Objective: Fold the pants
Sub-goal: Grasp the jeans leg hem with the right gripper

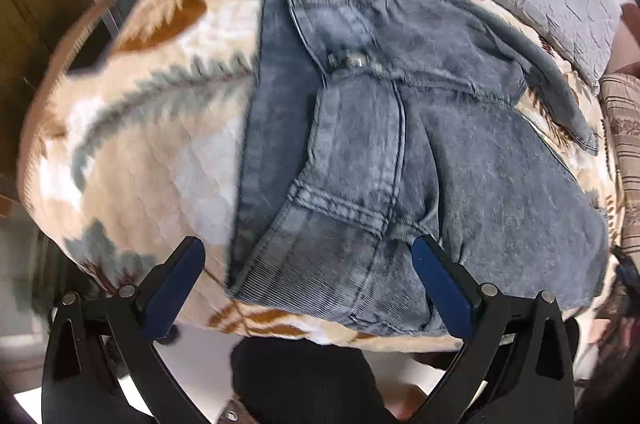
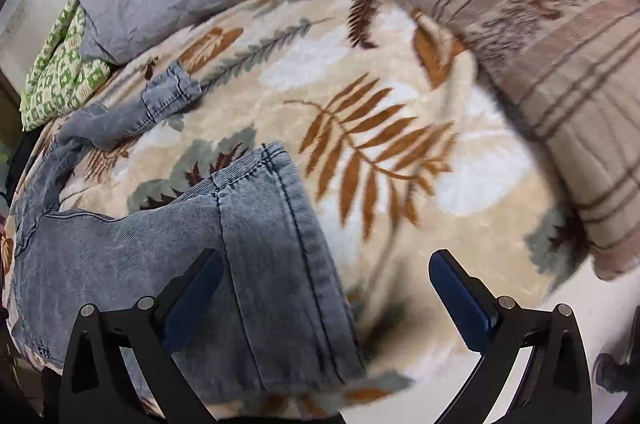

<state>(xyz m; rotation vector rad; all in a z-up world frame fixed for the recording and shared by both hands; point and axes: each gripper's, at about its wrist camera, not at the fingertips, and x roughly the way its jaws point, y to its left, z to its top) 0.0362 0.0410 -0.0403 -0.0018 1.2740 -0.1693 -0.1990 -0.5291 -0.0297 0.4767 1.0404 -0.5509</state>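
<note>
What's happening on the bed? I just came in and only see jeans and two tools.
A person is starting to fold a pair of grey-blue jeans spread on a leaf-patterned blanket. The left hand-held gripper hovers open over the waistband end, and the right hand-held gripper hovers open near one leg hem. Neither grips fabric. The other leg lies crumpled toward the pillows, so no fold is made yet.
</note>
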